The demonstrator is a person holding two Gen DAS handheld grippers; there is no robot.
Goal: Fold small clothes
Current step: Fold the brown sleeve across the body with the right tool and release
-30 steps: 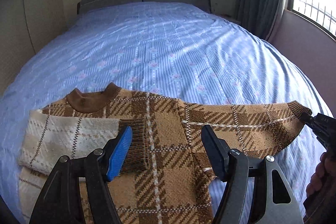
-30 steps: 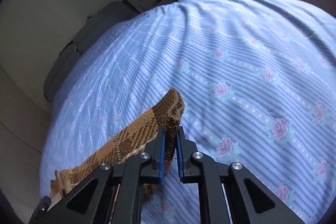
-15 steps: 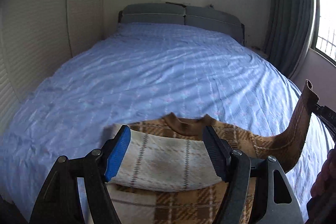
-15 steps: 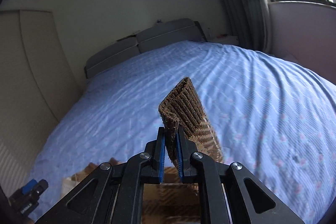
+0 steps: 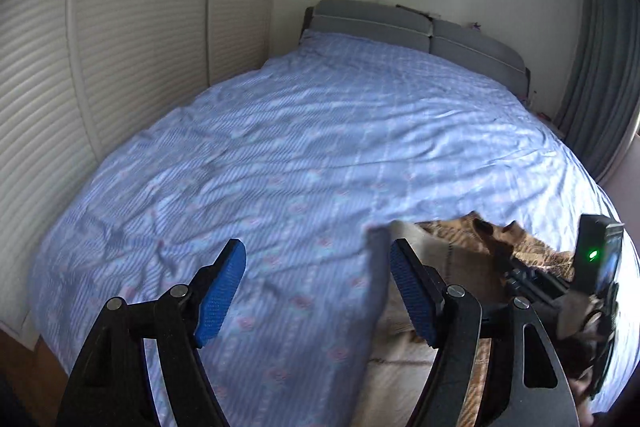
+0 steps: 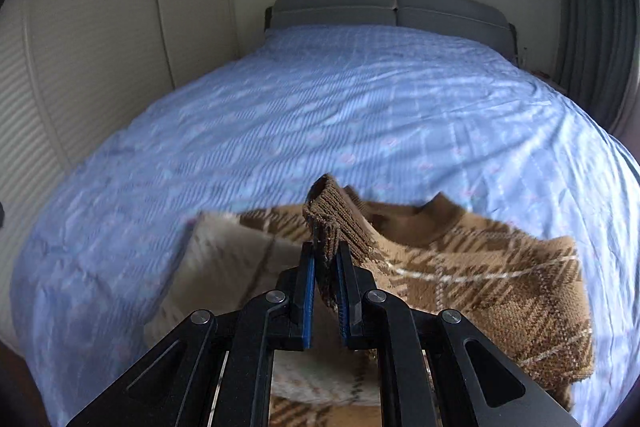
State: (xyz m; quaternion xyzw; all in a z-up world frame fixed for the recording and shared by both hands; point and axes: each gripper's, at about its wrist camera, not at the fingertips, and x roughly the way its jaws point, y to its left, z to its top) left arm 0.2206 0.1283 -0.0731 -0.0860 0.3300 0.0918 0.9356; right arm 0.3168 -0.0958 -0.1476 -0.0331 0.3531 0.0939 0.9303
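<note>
Left gripper (image 5: 316, 291) stands spread, its blue pads (image 5: 222, 291) apart over bare blue bedsheet (image 5: 280, 155); its jaws have just been opening further and nothing lies between them. A second ago those pads framed the sweater's folded-in left sleeve; now that view has swung off to the side, and the plaid sweater (image 5: 444, 255) sits at about three o'clock of the gripper, partly behind its right finger. That sleeve looks released and done.

Further right, the right gripper (image 6: 323, 283) is pressed together on the ribbed brown cuff (image 6: 334, 223) of the other sleeve. Compared with a second ago, when the cuff lay stretched out flat toward the sheet's edge, it now rides above the sweater's body (image 6: 500, 291), with the cream underside of the folded left sleeve (image 6: 224, 259) at about nine o'clock of the gripper and the brown collar (image 6: 420, 223) at about two o'clock.

Judging from this, the second sleeve fold is underway: the cuff needs laying across the chest and letting go, before the body is folded.
</note>
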